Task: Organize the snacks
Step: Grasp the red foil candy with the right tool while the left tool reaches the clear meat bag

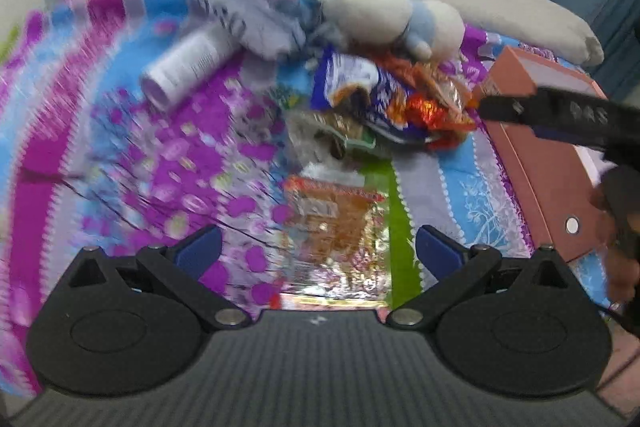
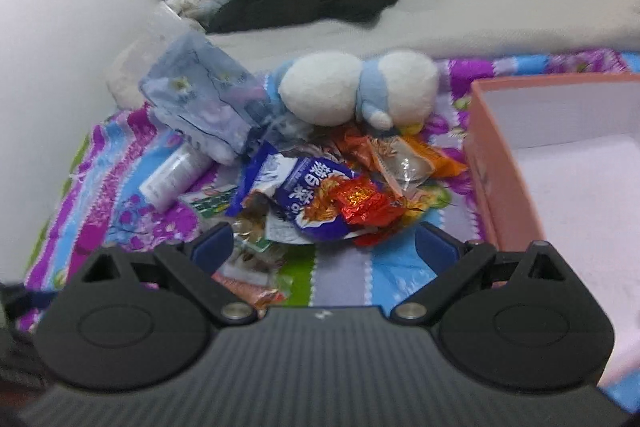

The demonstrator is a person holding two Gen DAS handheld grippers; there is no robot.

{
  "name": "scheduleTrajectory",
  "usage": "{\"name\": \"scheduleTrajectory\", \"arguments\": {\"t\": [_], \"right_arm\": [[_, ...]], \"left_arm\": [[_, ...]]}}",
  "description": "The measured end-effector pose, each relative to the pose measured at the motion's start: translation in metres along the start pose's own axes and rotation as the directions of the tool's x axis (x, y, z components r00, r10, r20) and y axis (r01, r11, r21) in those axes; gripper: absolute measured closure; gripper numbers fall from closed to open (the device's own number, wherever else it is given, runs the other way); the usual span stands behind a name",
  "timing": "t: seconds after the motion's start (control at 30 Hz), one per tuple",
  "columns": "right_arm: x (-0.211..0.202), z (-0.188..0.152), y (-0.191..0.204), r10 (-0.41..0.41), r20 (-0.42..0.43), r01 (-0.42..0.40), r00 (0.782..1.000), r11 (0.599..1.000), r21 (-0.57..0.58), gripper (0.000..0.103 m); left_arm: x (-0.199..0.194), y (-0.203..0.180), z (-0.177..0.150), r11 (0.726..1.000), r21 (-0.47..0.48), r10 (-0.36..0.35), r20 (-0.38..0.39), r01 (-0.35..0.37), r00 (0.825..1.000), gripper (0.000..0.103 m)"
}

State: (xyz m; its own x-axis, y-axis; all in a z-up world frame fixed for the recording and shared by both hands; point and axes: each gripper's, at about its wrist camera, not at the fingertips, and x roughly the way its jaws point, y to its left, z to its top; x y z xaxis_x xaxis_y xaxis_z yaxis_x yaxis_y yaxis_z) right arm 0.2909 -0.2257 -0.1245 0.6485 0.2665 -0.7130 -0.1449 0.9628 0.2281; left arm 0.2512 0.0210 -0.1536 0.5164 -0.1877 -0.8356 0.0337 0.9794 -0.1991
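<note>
left wrist: left tongs [image 1: 318, 247] wide open over orange packet [image 1: 336, 223], empty.

left claw [image 1: 318, 251]: spread wide, empty | right claw [image 2: 324, 247]: spread wide, empty

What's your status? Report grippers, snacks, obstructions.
Left gripper open, right gripper open, both empty. Snack pile loose on bedspread; pink box holds none in view. Plush toy and white bottle crowd the pile.
</note>
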Motion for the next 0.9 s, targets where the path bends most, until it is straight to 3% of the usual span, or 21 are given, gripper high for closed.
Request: {"name": "scheduleTrajectory", "arguments": {"t": [0.2, 0.37, 0.6, 0.7, 0.8, 0.9], "right_arm": [[0.061, 0.007, -0.01, 0.017, -0.011, -0.018, 1.0, 0.997, -0.071, 0.025], [0.095, 0.01, -0.018, -0.009, -0.026, 0.006, 1.0, 0.991, -0.132, 0.028], [0.133, 0.005, -0.024, -0.038, -0.089, 0.018, 0.995, 0.975, -0.221, 0.028], [0.137, 0.004, -0.026, -0.018, -0.086, -0.002, 0.996, 0.975, -0.221, 0.029], [0.136, 0.005, -0.025, -0.029, -0.089, 0.008, 0.996, 0.973, -0.229, 0.046], [0.128, 0.003, -0.023, -0.037, -0.086, 0.016, 0.996, 0.975, -0.223, 0.046]], "left_arm": [[0.055, -0.001, -0.018, 0.999, 0.022, -0.043, -0.026, 0.044, 0.999, 0.0], [0.084, -0.016, -0.032, 0.995, 0.087, -0.04, -0.029, 0.042, 0.999, 0.0], [0.107, -0.039, -0.049, 0.964, 0.256, 0.073, -0.012, -0.068, 0.997, 0.0], [0.111, -0.037, -0.052, 0.969, 0.234, 0.079, -0.018, -0.073, 0.997, 0.0], [0.112, -0.039, -0.051, 0.968, 0.234, 0.1, -0.014, -0.094, 0.995, 0.002], [0.111, -0.039, -0.052, 0.968, 0.227, 0.106, 0.002, -0.104, 0.994, 0.009]]}}
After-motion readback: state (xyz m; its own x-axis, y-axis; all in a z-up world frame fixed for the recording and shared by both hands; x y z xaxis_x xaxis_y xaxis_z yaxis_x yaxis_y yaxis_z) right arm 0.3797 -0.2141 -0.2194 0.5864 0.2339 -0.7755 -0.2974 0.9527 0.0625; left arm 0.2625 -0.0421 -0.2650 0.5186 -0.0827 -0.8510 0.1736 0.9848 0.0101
